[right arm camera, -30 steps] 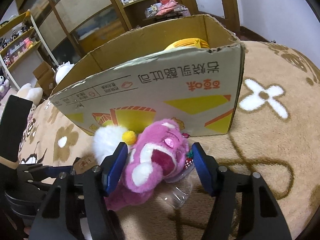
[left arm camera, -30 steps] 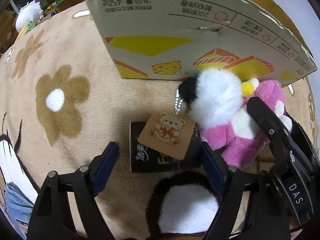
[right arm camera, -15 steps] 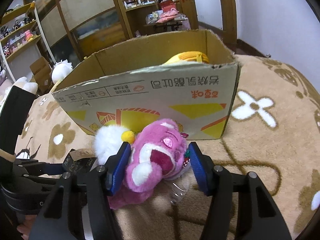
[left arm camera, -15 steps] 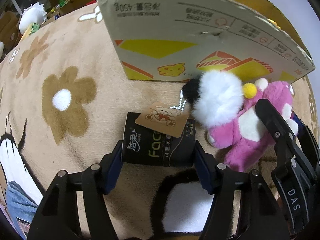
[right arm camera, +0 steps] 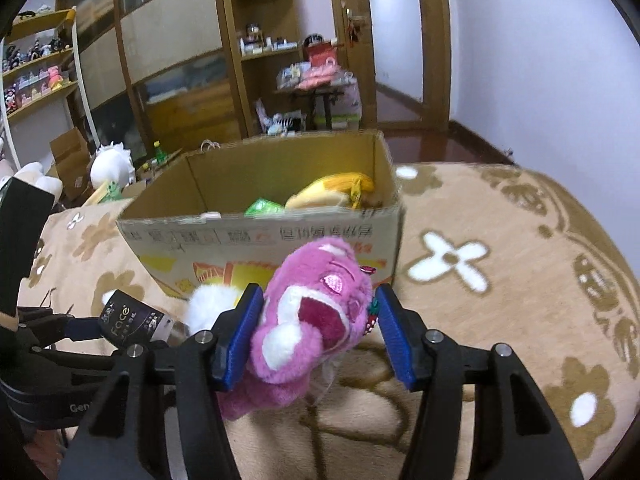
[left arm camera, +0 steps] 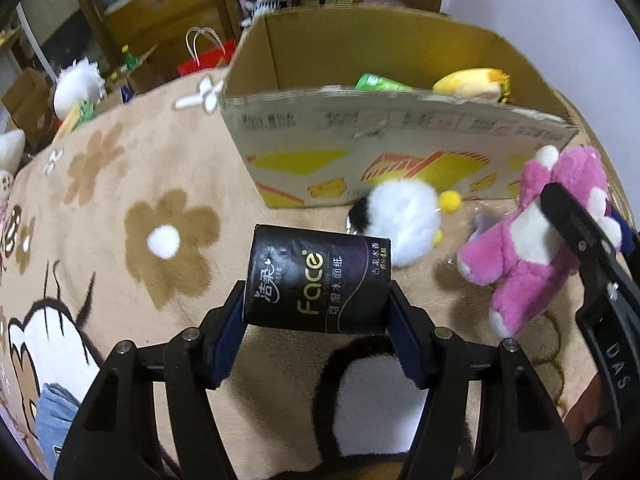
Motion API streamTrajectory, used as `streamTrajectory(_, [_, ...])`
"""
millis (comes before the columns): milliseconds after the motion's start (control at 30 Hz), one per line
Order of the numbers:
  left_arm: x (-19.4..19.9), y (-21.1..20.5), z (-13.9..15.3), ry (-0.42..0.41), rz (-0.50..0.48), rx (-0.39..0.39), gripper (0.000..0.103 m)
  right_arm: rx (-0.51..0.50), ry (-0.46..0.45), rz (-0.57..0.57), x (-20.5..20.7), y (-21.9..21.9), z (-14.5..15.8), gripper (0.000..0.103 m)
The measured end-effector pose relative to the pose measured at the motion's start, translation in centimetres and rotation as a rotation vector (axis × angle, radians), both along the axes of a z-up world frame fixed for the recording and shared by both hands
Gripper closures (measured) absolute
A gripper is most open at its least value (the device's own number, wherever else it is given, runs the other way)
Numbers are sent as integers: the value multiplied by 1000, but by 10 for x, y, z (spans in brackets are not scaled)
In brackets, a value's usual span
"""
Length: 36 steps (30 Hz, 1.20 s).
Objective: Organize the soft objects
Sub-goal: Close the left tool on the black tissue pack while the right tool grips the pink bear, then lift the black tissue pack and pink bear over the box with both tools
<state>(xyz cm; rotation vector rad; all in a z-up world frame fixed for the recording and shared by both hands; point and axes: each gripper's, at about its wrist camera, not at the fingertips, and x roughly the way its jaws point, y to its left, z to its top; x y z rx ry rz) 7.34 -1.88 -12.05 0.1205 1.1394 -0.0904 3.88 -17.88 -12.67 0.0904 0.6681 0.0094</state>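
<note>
Done: yellow plush (left arm camera: 470,85) and green pack (left arm camera: 378,82) already in cardboard box (left arm camera: 400,136).
Left to do: two held things and white fluffy toy (left arm camera: 408,226), on blanket (left arm camera: 120,184) at 6 o'clock of box.
Left gripper (left arm camera: 316,320): half open, just closed, squeezing black tissue pack (left arm camera: 316,280), lifted off blanket.
Right gripper (right arm camera: 316,332): half open, just closed, squeezing pink plush bear (right arm camera: 316,316), at 6 o'clock of box.
</note>
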Motion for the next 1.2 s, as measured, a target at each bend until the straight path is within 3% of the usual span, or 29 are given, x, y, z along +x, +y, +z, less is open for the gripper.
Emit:
streamTrajectory(500, [-25, 4, 64, -294, -15, -13, 38, -24, -178, -33, -22, -12, 63, 42])
streamTrajectory(900, [-27, -3, 105, -538, -11, -24, 39, -78, -269, -24, -10, -15, 89, 42])
streamTrajectory(1200, [-2, -7, 118, -577, 4, -30, 38, -103, -279, -7, 11, -11, 89, 42])
